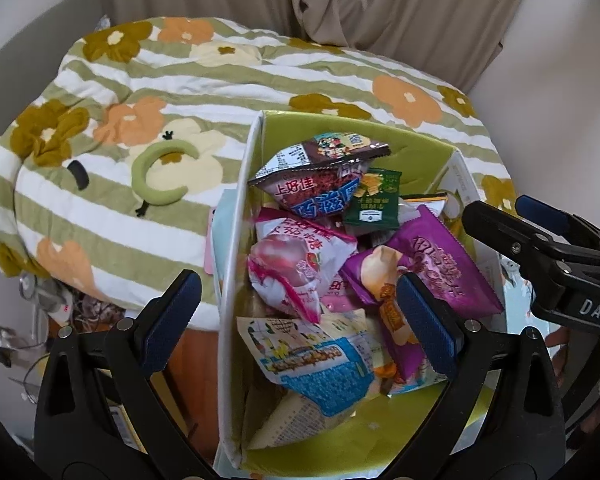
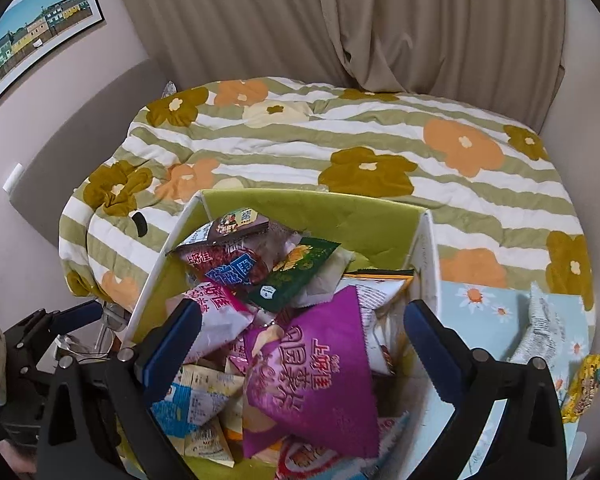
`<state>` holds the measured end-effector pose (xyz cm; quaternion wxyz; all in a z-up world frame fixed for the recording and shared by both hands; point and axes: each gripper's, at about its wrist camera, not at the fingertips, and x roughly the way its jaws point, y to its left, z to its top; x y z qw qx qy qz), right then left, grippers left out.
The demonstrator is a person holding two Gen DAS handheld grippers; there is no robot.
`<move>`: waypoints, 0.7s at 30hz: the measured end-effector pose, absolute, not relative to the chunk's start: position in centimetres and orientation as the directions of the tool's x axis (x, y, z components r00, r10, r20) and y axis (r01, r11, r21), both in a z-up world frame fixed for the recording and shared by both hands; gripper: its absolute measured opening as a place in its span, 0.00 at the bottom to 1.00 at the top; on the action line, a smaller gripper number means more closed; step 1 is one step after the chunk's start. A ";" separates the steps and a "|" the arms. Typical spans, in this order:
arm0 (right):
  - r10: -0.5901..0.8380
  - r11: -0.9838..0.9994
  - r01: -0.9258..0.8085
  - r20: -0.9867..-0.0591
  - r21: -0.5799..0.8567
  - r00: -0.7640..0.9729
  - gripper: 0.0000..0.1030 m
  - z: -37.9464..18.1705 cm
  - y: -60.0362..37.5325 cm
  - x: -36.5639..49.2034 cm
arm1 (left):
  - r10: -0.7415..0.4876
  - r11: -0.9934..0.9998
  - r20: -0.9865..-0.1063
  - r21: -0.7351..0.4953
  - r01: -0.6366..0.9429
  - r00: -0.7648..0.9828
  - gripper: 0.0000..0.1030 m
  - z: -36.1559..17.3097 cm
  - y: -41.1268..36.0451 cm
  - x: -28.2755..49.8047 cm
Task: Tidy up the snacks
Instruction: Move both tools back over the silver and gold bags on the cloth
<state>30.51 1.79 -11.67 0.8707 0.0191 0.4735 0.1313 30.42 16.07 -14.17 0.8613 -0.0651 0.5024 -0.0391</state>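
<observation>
Home bedroom, flower-patterned quilt (image 2: 340, 152) on bed, beige curtains (image 2: 340, 20), framed picture (image 2: 40, 28) on wall

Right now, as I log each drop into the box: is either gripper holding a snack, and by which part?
Nothing is held. The left gripper and right gripper both stand open above the snack box.

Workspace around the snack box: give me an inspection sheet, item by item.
Surface: striped floral quilt on a bed.
Job's things: green-lined box heaped with snack packets, purple chip bag on top; yellow packet and a white packet lie outside, right of it.
Clutter: green crescent cushion on the quilt.
Grippers: left gripper open, empty; right gripper open above the purple bag.
Cables: wires on the floor, left of the box.
Surroundings: beige curtain, framed picture.
</observation>
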 end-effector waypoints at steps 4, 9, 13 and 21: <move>0.256 0.962 -0.225 -0.799 0.155 0.544 0.98 -10.3 1.1 29.0 | -0.114 0.991 -0.847 -0.136 -0.005 0.519 0.95 -12.7 15.2 29.2; 0.250 0.963 -0.235 -0.768 0.133 0.590 0.98 -7.9 -0.7 26.1 | -0.100 0.992 -0.827 -0.129 -0.014 0.554 0.95 -10.6 13.3 26.8; 0.261 0.960 -0.249 -0.730 0.127 0.632 0.98 -6.1 -3.4 23.1 | -0.098 0.992 -0.812 -0.125 -0.008 0.575 0.95 -9.2 11.1 24.6; 0.216 0.974 -0.205 -0.698 0.101 0.683 0.98 -4.5 -9.9 17.6 | -0.123 0.990 -0.765 -0.140 0.023 0.632 0.95 -6.4 4.8 19.7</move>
